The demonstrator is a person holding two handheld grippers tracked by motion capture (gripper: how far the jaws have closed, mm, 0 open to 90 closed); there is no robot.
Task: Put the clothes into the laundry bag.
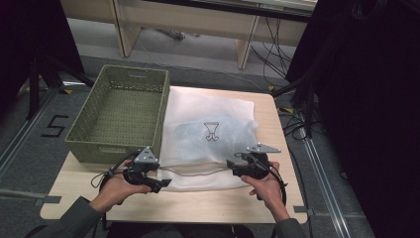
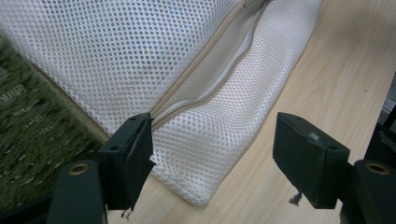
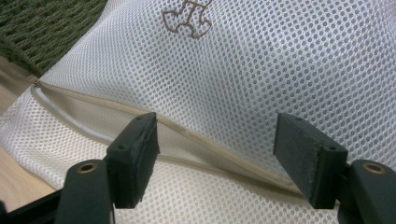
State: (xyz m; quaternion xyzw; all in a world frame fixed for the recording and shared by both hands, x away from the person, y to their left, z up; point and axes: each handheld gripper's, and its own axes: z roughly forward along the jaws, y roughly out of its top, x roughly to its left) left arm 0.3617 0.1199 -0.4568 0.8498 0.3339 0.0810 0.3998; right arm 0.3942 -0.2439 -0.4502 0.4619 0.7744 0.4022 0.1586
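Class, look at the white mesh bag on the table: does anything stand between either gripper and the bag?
Nothing visible does. The left gripper sits at the near left corner of the mesh bag, and the right gripper at its near right edge. Both have open jaws, with no other object between.

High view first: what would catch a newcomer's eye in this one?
The white mesh laundry bag stands out, spread over the middle of the wooden table, with a small brown emblem on top and its zipper partly open along the near edge. A green woven basket sits against the bag's left side. The left gripper and right gripper sit at the bag's near corners, jaws open.
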